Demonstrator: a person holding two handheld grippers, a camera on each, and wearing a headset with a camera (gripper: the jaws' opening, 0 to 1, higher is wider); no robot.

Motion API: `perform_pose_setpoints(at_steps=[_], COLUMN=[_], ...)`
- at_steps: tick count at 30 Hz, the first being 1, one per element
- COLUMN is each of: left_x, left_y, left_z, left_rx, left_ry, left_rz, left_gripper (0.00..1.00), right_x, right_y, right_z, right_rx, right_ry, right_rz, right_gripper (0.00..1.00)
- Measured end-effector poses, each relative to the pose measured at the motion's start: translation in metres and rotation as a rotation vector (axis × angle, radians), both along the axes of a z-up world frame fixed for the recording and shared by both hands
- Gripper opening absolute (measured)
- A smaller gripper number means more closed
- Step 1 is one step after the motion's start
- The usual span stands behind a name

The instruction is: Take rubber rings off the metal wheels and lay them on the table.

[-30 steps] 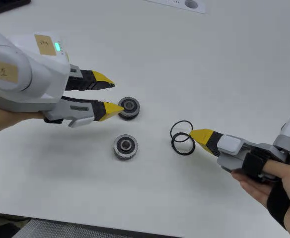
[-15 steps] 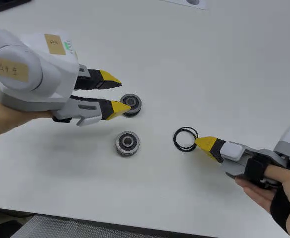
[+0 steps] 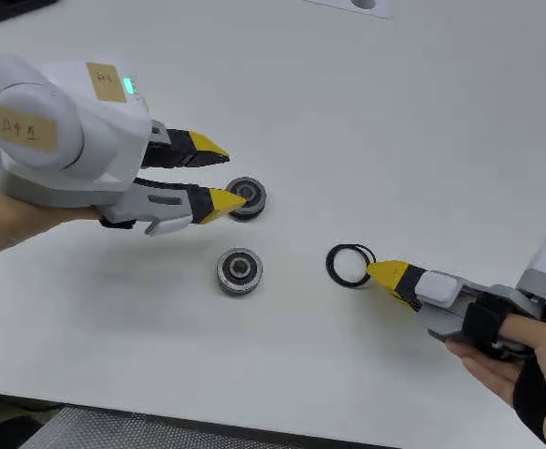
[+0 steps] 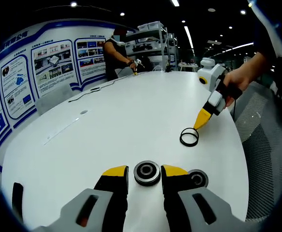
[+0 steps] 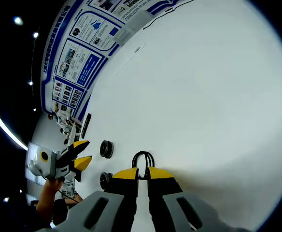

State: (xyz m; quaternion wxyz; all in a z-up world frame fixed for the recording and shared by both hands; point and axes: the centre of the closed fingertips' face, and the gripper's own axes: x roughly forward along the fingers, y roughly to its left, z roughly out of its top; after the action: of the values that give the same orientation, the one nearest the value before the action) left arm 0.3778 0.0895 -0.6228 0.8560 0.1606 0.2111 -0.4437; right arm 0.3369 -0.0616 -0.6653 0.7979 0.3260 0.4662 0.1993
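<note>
Two rubber rings [image 3: 350,265] lay overlapping on the white surface [image 3: 423,140], a little right of centre in the head view, flat and well clear of both wheels. The right gripper [image 5: 142,171] sat at the lower right, its yellow-tipped jaws clenched to a hairline gap. In its own view the near edge of the rings ran right in between the tips, so I took it to be pinching that edge with the rubber already down on the surface.

At the upper left of the head view the left gripper [image 3: 219,176] was held with its jaws spread — released, nothing in them. In its own view the far wheel [image 4: 147,173] sat between the two tips, and I could not tell whether it touched either. The near wheel [image 3: 239,270] lay flat just below it in the frame, untouched. Each wheel showed a dark outer band, which looked to me like rubber yet to come off, though I couldn't swear to it.

My reading was that the laying-down was all but finished on the right, with the far wheel lined up on the left. The next move would call for the right jaws to let go and back away without dragging the rings. The left jaws would then need to close squarely on the far wheel — firm enough to steady it for peeling.
</note>
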Motion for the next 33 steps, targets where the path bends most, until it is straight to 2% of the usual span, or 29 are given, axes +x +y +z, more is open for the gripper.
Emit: perform_pose_setpoints(at_steps=[3, 9, 11, 15, 17, 19, 20, 25, 33], left_x=[0.0, 0.001, 0.002, 0.003, 0.003, 0.004, 0.004, 0.005, 0.013], left_y=[0.0, 0.003, 0.002, 0.002, 0.001, 0.0, -0.001, -0.006, -0.01], left_z=[0.001, 0.0, 0.0, -0.001, -0.002, -0.006, -0.007, -0.011, -0.022], left_rx=[-0.004, 0.005, 0.007, 0.012, 0.015, 0.026, 0.03, 0.03, 0.04], left_ry=[-0.004, -0.003, -0.002, -0.003, -0.003, -0.001, 0.002, 0.008, 0.028], left_rz=[0.003, 0.001, -0.001, -0.008, -0.011, -0.017, -0.023, -0.039, -0.051], left_gripper=[0.28, 0.28, 0.28, 0.28, 0.28, 0.28, 0.27, 0.26, 0.2], right_x=[0.002, 0.014, 0.019, 0.026, 0.028, 0.032, 0.034, 0.037, 0.035], right_y=[-0.005, -0.01, -0.007, -0.001, 0.003, 0.006, 0.008, 0.016, 0.029], right_z=[0.005, 0.019, 0.027, 0.036, 0.038, 0.042, 0.045, 0.048, 0.049], right_rx=[-0.025, -0.033, -0.013, 0.006, 0.024, 0.064, 0.084, 0.09, 0.104], right_ry=[-0.024, -0.088, -0.116, -0.144, -0.145, -0.13, -0.138, -0.145, -0.142], right_rz=[0.011, 0.006, -0.001, -0.009, -0.012, -0.068, -0.075, -0.055, -0.024], right_gripper=[0.11, 0.15, 0.16, 0.17, 0.17, 0.16, 0.16, 0.16, 0.16])
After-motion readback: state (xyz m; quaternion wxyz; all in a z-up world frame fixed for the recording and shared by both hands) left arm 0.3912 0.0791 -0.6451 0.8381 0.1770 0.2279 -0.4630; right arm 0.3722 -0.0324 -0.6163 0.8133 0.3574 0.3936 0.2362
